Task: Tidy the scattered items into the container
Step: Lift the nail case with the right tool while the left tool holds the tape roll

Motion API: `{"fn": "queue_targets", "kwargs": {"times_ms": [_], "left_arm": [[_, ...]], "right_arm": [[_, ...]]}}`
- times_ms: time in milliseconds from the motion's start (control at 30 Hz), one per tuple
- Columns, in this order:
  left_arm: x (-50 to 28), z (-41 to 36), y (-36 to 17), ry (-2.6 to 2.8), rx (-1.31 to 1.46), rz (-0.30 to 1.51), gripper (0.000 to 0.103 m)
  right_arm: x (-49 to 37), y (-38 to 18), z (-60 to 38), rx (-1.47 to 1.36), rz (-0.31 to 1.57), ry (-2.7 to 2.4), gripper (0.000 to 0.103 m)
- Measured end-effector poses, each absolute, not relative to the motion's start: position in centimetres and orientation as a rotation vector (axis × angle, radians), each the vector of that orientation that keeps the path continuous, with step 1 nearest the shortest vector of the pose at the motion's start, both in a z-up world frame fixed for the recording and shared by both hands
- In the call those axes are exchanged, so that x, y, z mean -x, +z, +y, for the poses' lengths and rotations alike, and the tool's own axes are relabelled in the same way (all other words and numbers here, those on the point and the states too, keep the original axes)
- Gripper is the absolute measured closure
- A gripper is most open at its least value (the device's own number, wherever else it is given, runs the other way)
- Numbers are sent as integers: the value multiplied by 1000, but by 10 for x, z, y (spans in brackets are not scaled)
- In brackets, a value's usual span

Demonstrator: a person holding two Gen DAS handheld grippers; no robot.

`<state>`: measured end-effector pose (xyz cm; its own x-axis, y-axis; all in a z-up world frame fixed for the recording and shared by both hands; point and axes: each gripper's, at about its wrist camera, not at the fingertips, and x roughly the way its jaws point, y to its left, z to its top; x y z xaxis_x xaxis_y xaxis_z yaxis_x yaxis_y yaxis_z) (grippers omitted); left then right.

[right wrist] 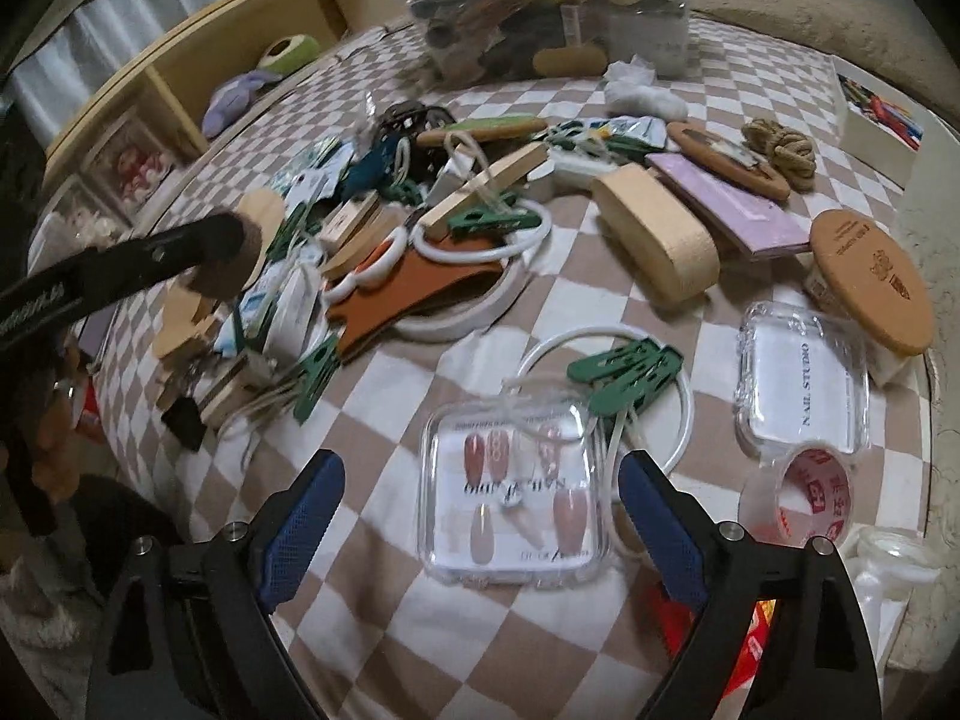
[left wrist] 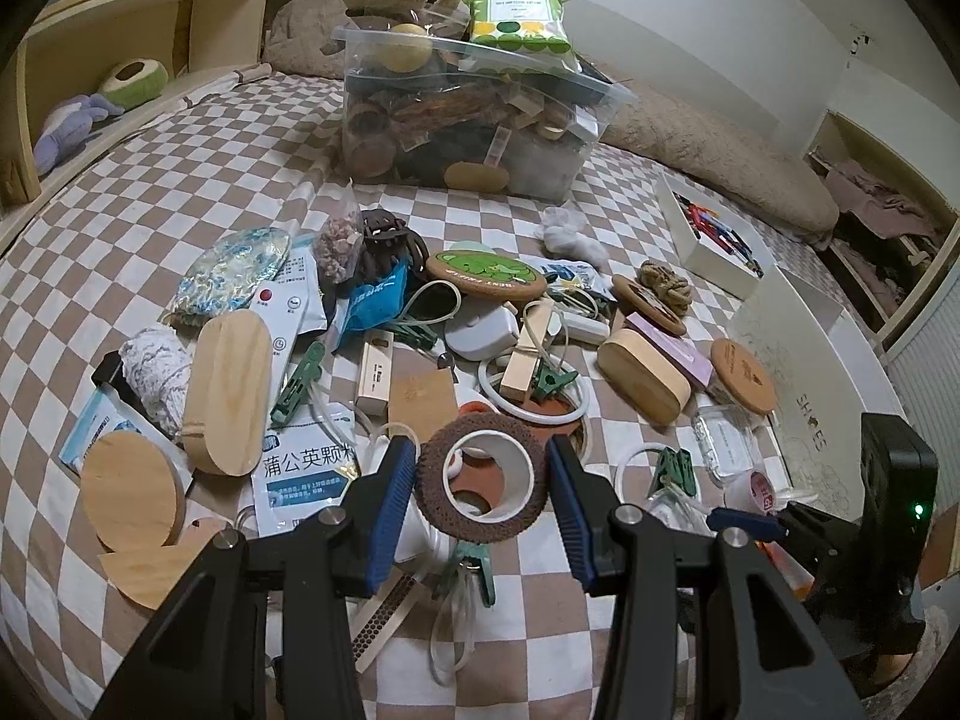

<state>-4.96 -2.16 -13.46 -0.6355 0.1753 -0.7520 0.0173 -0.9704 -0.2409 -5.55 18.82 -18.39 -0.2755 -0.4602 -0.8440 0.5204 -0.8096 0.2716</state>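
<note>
My left gripper (left wrist: 483, 483) is shut on a brown roll of rough tape with a white core (left wrist: 462, 513), held above the pile. The same gripper and roll show in the right wrist view (right wrist: 231, 261) at the left. The clear plastic container (left wrist: 480, 114), heaped full, stands at the back of the checkered bed; it also shows in the right wrist view (right wrist: 540, 6). My right gripper (right wrist: 480, 510) is open, its blue pads on either side of a clear box of press-on nails (right wrist: 513, 492) on the bedspread.
Scattered items cover the bed: wooden oval boxes (left wrist: 225, 390) (right wrist: 657, 243), green clips (right wrist: 624, 369), white rings (left wrist: 534, 390), a second clear box (right wrist: 801, 381), a tape roll (right wrist: 804, 495), a cork lid (right wrist: 870, 282), sachets. A white pen box (left wrist: 714, 234) is at the right.
</note>
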Motion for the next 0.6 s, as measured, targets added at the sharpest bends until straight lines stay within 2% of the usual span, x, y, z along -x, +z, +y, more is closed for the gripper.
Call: {"fn": "queue_targets", "kwargs": {"times_ms": [467,600], "left_arm": [[49,-18,-136,2722,1300,-341,58],[50,-17,-136,2719,1303,-343,58]], "right_arm": [[53,-201,186,-1467,130,-2057,10],[56,-208,176,-1477,194,-2051,10]]}}
